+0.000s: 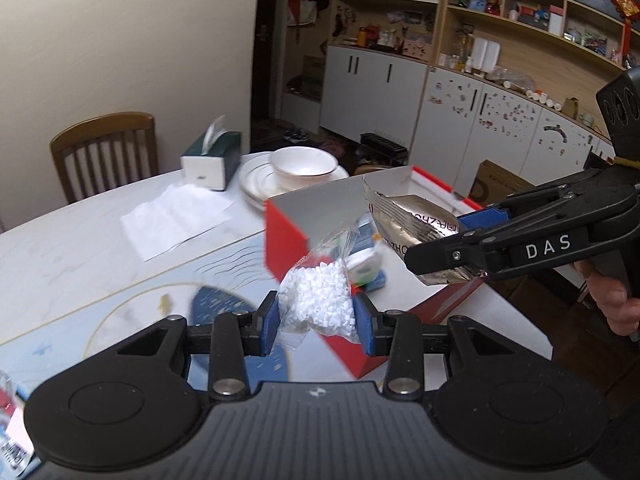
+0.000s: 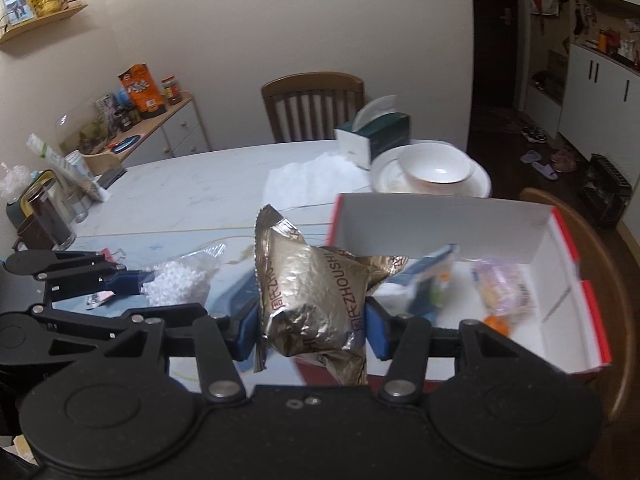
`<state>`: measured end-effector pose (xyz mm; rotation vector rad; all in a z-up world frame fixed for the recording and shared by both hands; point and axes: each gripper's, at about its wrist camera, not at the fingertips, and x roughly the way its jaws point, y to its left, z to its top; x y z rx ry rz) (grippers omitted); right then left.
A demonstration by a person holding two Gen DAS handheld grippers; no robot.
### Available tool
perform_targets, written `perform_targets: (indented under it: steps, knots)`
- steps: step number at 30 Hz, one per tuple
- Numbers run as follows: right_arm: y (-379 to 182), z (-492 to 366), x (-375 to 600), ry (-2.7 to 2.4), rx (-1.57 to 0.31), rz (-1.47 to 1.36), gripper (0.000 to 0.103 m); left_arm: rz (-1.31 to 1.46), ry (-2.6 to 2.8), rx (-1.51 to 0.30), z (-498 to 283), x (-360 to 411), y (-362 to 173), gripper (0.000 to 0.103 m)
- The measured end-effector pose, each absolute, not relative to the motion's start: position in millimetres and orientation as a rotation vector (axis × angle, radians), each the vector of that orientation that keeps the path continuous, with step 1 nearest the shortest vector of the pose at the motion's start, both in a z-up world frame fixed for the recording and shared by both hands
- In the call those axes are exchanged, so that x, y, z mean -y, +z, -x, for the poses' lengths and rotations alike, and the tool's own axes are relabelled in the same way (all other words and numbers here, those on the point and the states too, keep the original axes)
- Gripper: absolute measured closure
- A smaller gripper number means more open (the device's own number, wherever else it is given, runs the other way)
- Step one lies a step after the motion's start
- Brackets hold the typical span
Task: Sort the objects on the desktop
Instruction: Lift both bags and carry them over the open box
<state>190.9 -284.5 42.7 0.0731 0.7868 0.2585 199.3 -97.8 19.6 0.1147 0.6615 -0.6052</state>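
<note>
1. Reading labels first: foil pouch (image 2: 316, 304) carries dark red "ZHOUSH…" lettering plus Chinese characters I can't make out; right gripper (image 1: 460, 248) body is marked "DAS".
2. Right gripper clamps the foil pouch between its blue pads (image 2: 248, 328). Pouch is silver-gold, crinkled, puffy, top edge torn. It hangs above the near edge of the box (image 2: 440, 216).
3. Left gripper (image 1: 316, 318) clamps a clear bag (image 1: 320, 296) stuffed with small white pellets, top twisted shut. Held above the table, in front of the box's near red corner.
4. Box: red outside, white inside, lidless, on the table's right side. Holds a blue-white pack (image 2: 428, 276), a pale wrapped packet (image 2: 504, 292) and something orange (image 2: 496, 324); all blurred.
5. Table (image 2: 192, 188): white marble look, with a blue-patterned mat (image 1: 224, 304) under the grippers.
6. Further back: paper sheet (image 1: 176, 220), green tissue box (image 1: 212, 160), bowl (image 1: 304, 164) on stacked plates (image 1: 256, 184).
7. Room: wooden chair (image 2: 312, 104) at the wall, white cabinets (image 1: 372, 92) and cluttered open shelves, side cabinet (image 2: 176, 128) with jars and an orange carton.
</note>
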Motion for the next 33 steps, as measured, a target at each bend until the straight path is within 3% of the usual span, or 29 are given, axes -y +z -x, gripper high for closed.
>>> perform_targets:
  steps: [33]
  knots:
    - [17.3, -214.6, 423.5, 0.158, -0.819, -0.03, 0.051, -0.275, -0.691, -0.71, -252.6, 263.7, -6.6, 0.065]
